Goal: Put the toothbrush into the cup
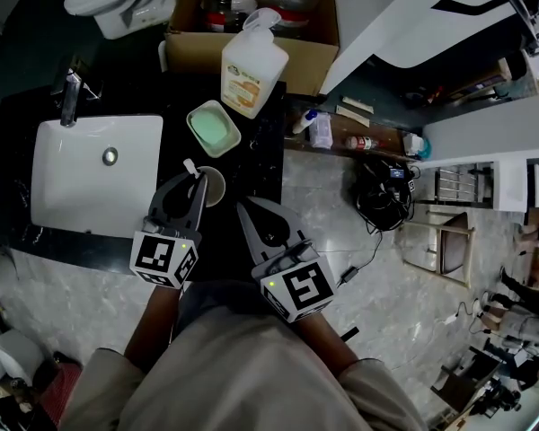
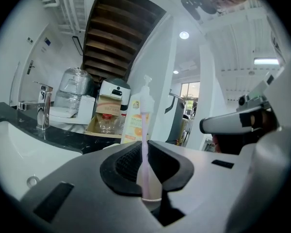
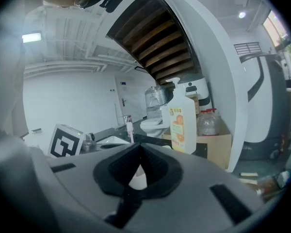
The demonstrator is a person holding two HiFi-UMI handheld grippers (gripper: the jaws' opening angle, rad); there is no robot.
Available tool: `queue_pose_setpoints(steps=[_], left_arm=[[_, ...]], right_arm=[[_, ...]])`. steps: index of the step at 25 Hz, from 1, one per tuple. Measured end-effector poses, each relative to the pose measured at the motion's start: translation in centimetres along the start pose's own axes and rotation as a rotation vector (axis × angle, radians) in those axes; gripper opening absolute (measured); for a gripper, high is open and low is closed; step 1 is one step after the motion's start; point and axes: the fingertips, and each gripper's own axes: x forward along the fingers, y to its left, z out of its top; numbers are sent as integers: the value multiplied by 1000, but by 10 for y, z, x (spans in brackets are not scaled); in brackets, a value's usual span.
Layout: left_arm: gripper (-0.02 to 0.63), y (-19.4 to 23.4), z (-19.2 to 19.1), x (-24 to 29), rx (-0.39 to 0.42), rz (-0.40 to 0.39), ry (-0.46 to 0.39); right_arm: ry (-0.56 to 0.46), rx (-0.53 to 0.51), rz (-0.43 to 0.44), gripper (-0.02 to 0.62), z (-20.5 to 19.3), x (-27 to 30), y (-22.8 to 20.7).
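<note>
Left fingers (image 2: 122, 165): closed narrow on the pale pink toothbrush (image 2: 144, 130), whose handle stands upright between the pads, bristle end up.
Right fingers (image 3: 161, 168): tips together, nothing gripped; only a pale patch shows through the gap behind them.
Left gripper (image 1: 196, 178): hovers at the rim of the cup (image 1: 217, 190), above the black counter (image 1: 262, 164).
Right gripper (image 1: 243, 207): just beside the cup, on the side nearer the counter's right edge.
Cup: upright near the counter's front edge, between the white basin (image 1: 72, 173) and the right edge, mouth open.
Toothbrush: its lower end looks to be at or just inside the cup's mouth; how deep cannot be told.
Step in hand: probably lowering and letting go.
Doing it well: keep the handle vertical and centred over the mouth, sink it until the end rests on the bottom, then part the pads slowly so the brush leans on the rim.
Risk: the light cup may tip if a jaw nudges its rim; the right gripper is placed to steady it.
</note>
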Motion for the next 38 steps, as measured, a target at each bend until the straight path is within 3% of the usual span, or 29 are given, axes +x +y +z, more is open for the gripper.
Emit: queue_pose_setpoints(steps=[8,22,38], left_arm=[[44,1,-2,1,8,7,2],[44,-4,-9,5,101,26,36],[46,4,-12,6,108,79,85]], right_arm=[[4,-3,4,6,-1,0,1],[-4,-4,-4,6,1,-1,-1],[-8,-5,-20,6,2,-2,0]])
